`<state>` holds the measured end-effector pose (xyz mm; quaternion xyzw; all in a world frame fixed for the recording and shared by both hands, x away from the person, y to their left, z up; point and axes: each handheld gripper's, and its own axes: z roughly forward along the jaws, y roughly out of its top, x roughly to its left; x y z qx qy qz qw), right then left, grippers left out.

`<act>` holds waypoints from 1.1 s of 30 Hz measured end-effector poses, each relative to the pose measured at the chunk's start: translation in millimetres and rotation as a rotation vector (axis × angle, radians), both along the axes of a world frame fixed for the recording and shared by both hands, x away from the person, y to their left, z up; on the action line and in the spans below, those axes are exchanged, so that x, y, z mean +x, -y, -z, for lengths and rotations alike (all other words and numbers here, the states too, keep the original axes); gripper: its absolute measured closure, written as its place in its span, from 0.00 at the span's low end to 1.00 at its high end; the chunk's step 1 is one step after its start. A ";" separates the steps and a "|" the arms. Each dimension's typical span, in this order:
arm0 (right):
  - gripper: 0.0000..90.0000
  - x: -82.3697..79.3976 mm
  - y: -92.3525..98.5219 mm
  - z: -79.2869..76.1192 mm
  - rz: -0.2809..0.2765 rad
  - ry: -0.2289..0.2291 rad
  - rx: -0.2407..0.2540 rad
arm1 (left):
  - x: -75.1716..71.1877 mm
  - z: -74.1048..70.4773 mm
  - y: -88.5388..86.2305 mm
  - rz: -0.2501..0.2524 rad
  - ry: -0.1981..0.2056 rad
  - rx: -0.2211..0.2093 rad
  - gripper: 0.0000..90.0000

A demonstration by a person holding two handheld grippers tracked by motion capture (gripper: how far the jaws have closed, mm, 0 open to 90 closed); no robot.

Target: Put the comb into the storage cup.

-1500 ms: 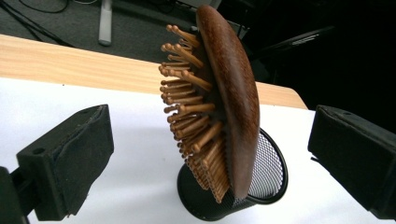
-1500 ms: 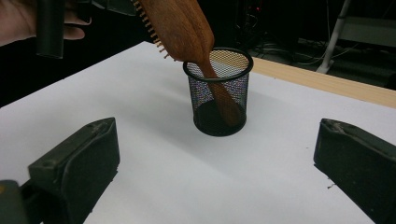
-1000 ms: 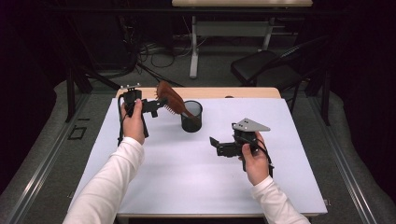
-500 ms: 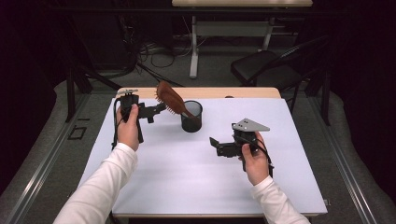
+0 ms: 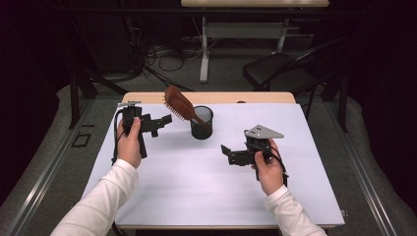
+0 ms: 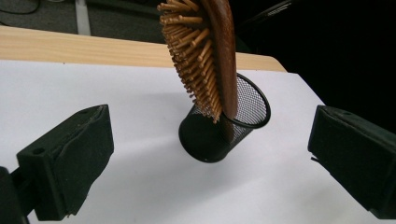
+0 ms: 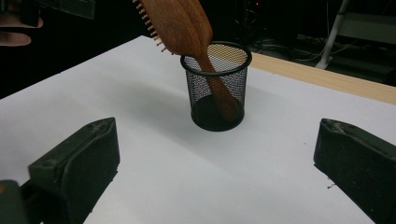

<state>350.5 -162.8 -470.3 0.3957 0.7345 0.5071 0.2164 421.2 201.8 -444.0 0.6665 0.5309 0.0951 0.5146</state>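
On the white table (image 5: 162, 191), seen from the high view, a black mesh cup (image 5: 202, 123) stands toward the far edge, slightly left of centre. A wooden hairbrush (image 5: 179, 104) stands handle-down in the cup and leans left, its head above the rim. The left gripper (image 5: 158, 124) is held just left of the cup, jaws apart and empty, clear of the brush. The right gripper (image 5: 226, 152) is held to the right of and nearer than the cup, jaws apart and empty. Open table surface lies near and right of both grippers. A bare wood strip runs along the far edge.

Left gripper view: the two black jaws rise at the left and right edges with a wide gap between them. The cup (image 6: 224, 126) appears tilted because the camera is rolled. The hairbrush (image 6: 205, 56) shows its pegs; the top of its head is cut off by the frame.

Right gripper view: the jaws stand wide apart. The cup (image 7: 217, 88) stands upright between them, farther off. The hairbrush (image 7: 180, 25) handle shows through the mesh; its head is cut off at the top. A hand at top left is dim.
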 end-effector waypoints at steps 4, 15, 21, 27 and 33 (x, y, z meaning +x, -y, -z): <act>0.00 0.3 -1.3 1.0 -0.001 -0.004 -0.005 | -6.9 -0.8 -2.1 0.019 0.005 -0.010 0.00; 0.00 1.7 -1.6 2.5 -0.005 -0.016 -0.008 | -17.3 -0.9 -8.6 0.029 0.018 0.007 0.00; 0.00 1.3 1.1 2.2 -0.004 -0.018 -0.005 | -22.4 -1.0 -14.1 0.032 0.022 -0.009 0.01; 0.00 1.1 3.0 3.0 -0.002 -0.021 -0.002 | -28.0 0.1 -20.2 0.033 0.036 0.009 0.00; 0.00 1.3 5.4 4.5 0.003 -0.031 -0.001 | -32.9 0.5 -23.9 0.051 0.050 0.037 0.00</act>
